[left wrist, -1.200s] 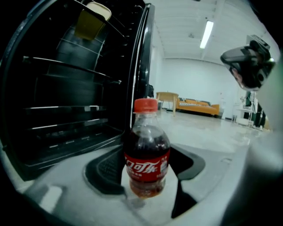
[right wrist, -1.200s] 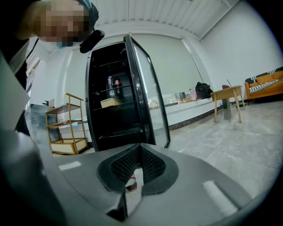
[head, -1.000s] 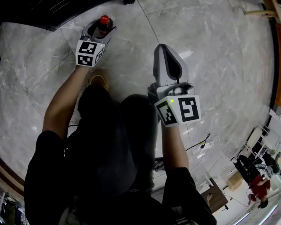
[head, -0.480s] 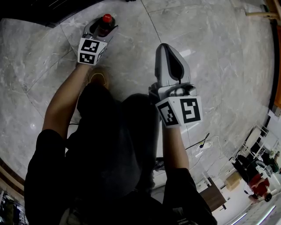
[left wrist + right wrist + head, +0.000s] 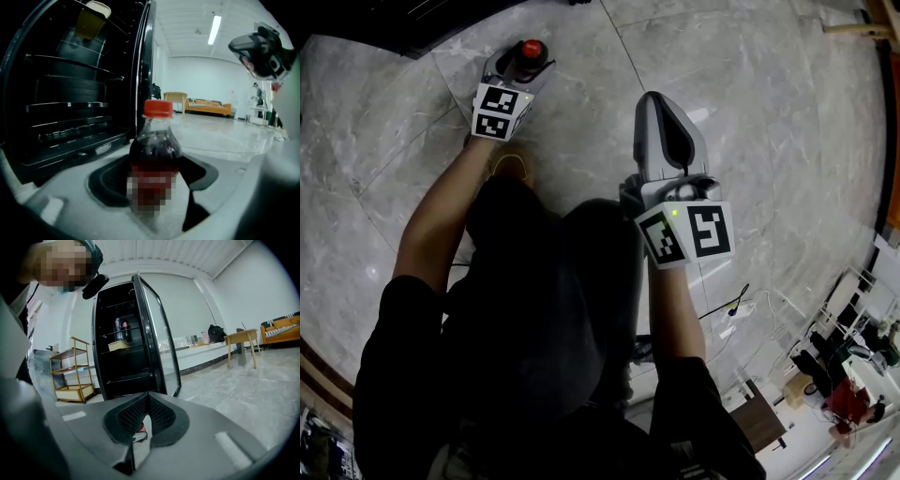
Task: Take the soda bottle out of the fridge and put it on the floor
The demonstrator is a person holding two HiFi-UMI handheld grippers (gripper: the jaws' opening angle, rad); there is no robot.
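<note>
In left gripper, seemingly: soda bottle.

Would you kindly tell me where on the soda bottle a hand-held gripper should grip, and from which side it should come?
Grip the soda bottle round its wide body at the label band, coming in level from the side, as the left hand-held gripper does. The bottle stands upright, and above that band it narrows toward the red cap, where the jaws would likely slip.

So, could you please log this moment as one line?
left gripper: shut on red-capped dark soda bottle | right gripper: shut, empty | black fridge: open
</note>
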